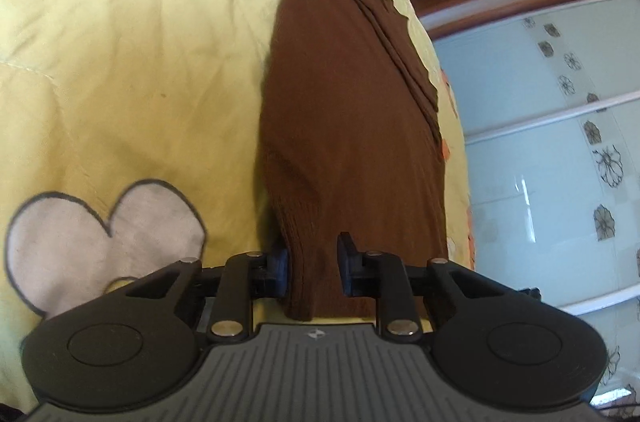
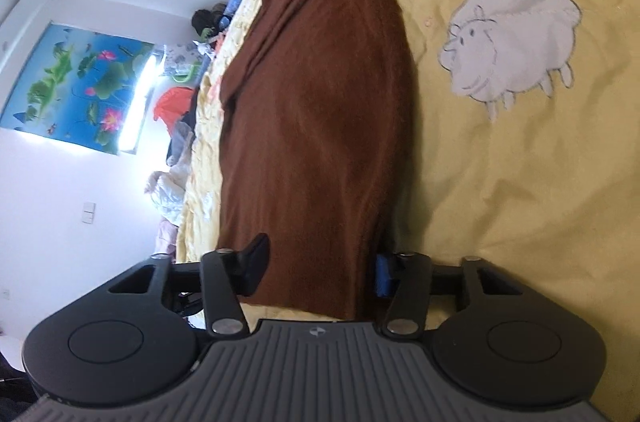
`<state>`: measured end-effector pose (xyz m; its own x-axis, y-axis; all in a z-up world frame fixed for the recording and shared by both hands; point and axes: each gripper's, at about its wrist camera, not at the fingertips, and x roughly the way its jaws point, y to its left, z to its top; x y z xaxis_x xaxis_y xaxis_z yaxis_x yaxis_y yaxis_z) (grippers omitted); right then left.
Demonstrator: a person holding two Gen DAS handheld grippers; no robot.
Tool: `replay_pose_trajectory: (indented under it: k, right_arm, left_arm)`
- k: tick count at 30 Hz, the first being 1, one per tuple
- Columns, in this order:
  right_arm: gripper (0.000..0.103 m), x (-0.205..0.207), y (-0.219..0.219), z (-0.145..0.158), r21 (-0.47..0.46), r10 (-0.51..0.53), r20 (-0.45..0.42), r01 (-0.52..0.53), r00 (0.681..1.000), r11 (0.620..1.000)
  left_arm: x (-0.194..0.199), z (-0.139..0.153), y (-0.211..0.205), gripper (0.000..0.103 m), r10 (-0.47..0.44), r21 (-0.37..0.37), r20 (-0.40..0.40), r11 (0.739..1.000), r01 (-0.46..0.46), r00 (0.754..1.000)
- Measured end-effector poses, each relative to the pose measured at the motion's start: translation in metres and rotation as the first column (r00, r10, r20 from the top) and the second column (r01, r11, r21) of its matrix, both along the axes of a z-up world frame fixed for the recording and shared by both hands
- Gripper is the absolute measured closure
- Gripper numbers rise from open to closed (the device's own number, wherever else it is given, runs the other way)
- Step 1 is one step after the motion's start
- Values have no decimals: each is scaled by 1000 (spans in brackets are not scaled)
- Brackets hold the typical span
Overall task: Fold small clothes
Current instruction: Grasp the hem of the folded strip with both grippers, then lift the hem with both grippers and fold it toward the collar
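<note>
A brown knit garment [image 1: 344, 110] lies folded lengthwise on a yellow bedspread [image 1: 140, 42]. In the left wrist view my left gripper [image 1: 313, 268] has its jaws closed on the garment's ribbed near end, with cloth bunched between the blue pads. In the right wrist view the same garment [image 2: 320, 126] stretches away from my right gripper [image 2: 320, 272]. Its jaws stand wide apart, one on each side of the garment's near edge, with the cloth between them and not pinched.
The bedspread carries a heart patch [image 1: 100, 238] and a sheep patch [image 2: 508, 42]. The bed's edge runs beside the garment, with sliding glass doors [image 1: 540, 162] beyond. Piled clothes [image 2: 176, 106] and a lotus picture [image 2: 76, 86] lie past the other edge.
</note>
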<state>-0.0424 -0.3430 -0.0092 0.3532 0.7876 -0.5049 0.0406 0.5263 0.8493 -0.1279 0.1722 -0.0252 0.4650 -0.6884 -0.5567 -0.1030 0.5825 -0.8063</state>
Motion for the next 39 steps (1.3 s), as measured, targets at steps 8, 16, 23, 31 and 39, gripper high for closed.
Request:
replay_pose_trajectory:
  k: [8, 16, 23, 31, 39]
  right_arm:
    - [89, -9, -2, -4, -39, 18, -9, -18, 1000, 999]
    - [89, 19, -6, 24, 20, -6, 90, 4, 996, 1000]
    - [89, 153, -9, 58, 106, -105, 266, 80, 958, 991]
    - [49, 341, -11, 24, 88, -342, 178, 331, 923, 939]
    - [9, 270, -13, 14, -10, -315, 236, 326, 919, 945]
  left_arm:
    - [5, 12, -18, 98, -73, 129, 45, 989, 66, 996]
    - [36, 62, -6, 98, -54, 100, 217, 994, 32, 975]
    - [167, 104, -5, 98, 12, 89, 400, 995, -52, 916]
    - [359, 93, -29, 89, 151, 284, 307, 928, -242, 940]
    - [240, 73, 0, 17, 286, 314, 363, 858, -406, 887]
